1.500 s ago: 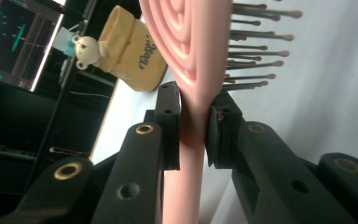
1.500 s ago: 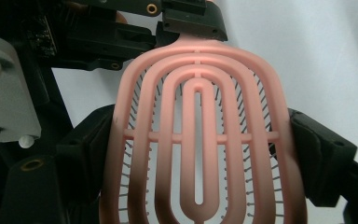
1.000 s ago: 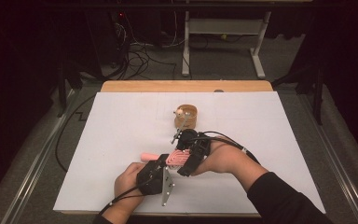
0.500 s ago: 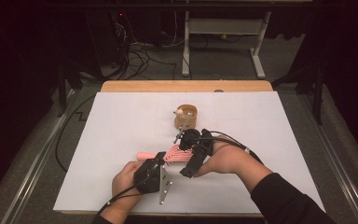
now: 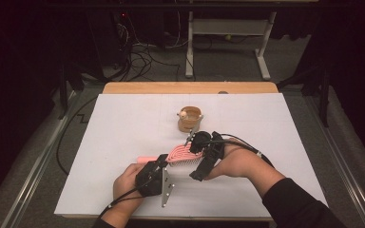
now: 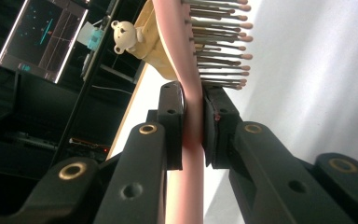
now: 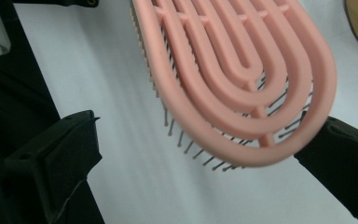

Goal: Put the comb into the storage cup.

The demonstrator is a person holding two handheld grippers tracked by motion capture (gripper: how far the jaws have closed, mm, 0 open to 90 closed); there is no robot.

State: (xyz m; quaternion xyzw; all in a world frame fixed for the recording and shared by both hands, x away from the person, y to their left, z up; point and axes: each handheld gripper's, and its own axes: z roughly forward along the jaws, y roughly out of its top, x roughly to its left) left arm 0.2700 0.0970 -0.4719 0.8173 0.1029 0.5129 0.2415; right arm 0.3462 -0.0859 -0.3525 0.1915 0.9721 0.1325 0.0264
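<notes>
My right gripper (image 5: 200, 159) has just opened its jaws wide around the pink hairbrush (image 5: 183, 153) head. My left gripper (image 5: 164, 164) pinches its handle above the table (image 5: 123, 123). I should hold steady.

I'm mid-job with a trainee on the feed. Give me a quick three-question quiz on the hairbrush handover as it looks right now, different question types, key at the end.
1. True or false: the left tool is clamped on the neck of the pink hairbrush.
2. Where does the right tool stand relative to the brush head? A: shut on the handle. B: jaws spread wide to either side of the head, pads not pressing. C: resting in the wooden bowl.
3. Fill in: a small ___ figure sits at the bowl's rim.

Key: 1 true. 2 B; its jaws have just been opening. 3 bear.
</notes>
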